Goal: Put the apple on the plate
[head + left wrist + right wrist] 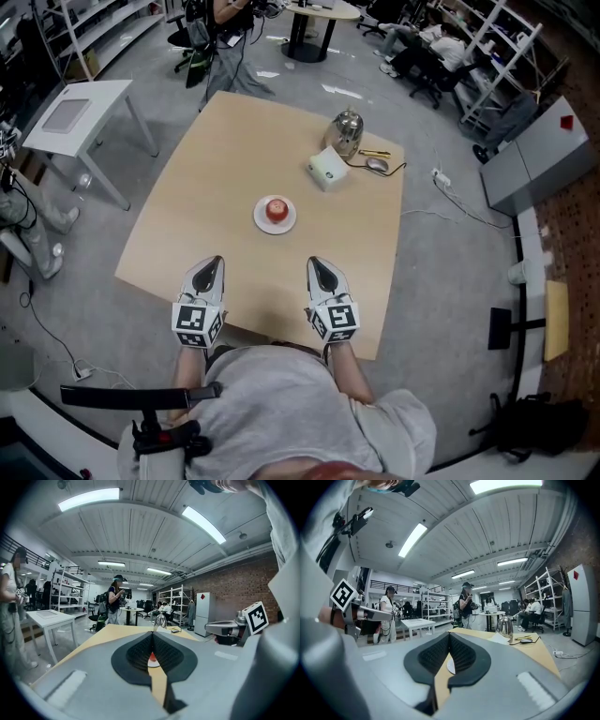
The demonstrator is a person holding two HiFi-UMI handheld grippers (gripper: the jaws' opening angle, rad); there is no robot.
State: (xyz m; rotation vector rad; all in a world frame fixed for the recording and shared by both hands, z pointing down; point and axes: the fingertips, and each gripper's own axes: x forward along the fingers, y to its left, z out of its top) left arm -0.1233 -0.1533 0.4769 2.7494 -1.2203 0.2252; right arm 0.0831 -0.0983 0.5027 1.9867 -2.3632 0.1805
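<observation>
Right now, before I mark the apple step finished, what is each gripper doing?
Left gripper: closed, holding nothing.
Right gripper: closed, holding nothing.

Left gripper (153, 633) jaws together; apple (152, 657) on plate (153, 664) beyond, on table (112, 634).

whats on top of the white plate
A red apple sits on the small round white plate, on the light wooden table. The plate's middle is hidden under the apple.
</observation>
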